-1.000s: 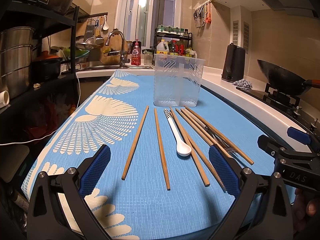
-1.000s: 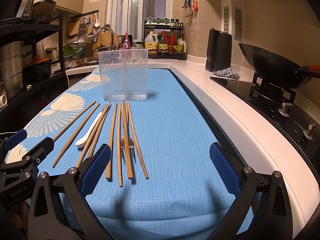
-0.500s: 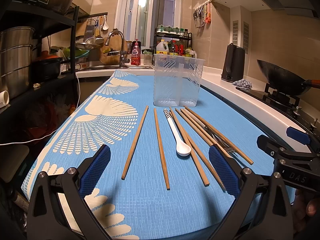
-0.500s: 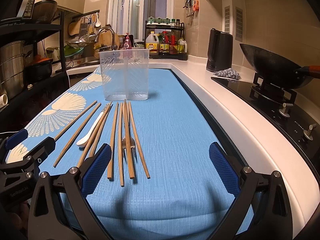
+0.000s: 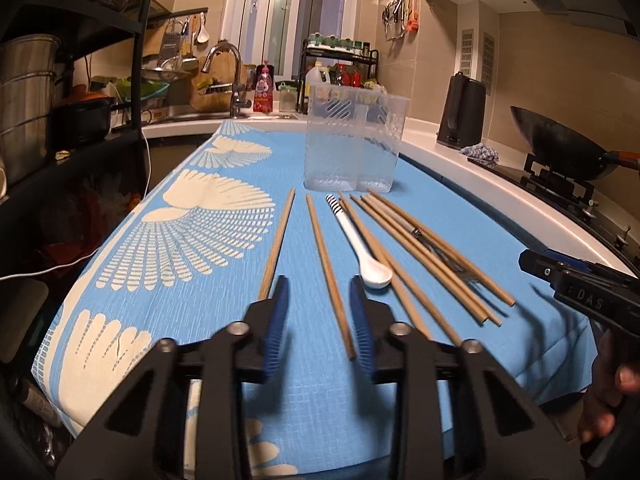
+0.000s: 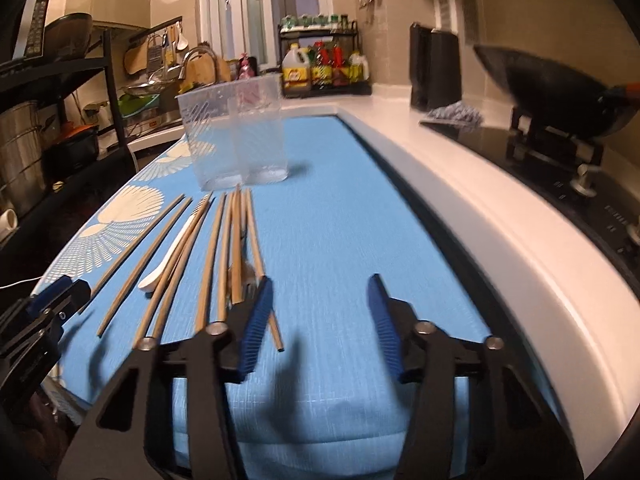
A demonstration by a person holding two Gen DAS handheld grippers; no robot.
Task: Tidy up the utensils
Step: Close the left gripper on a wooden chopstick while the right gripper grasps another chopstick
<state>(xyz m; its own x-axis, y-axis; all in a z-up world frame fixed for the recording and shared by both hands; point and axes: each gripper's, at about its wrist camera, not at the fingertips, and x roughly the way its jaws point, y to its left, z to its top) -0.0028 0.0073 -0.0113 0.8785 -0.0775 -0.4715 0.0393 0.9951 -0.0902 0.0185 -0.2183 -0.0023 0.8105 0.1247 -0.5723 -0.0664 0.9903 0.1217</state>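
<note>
**Both grippers closing over the utensils on the desk**

The left gripper [image 5: 318, 322] is closing; a brown wooden chopstick [image 5: 329, 274] lies between its fingers [image 5: 276, 324], ungripped. The right gripper [image 6: 320, 320] is closing on nothing. The white ceramic spoon [image 5: 362, 246], metal fork [image 5: 448, 254] and other chopsticks lie mid-desk before the clear plastic two-compartment holder [image 5: 352, 148] on the blue patterned mat [image 5: 192, 240].

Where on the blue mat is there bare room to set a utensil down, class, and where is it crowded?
Free: the blue mat between the chopsticks and the white counter edge, and the shell-patterned strip left of the chopsticks. Crowded: in front of the clear container, where chopsticks, white spoon and fork lie.
</note>
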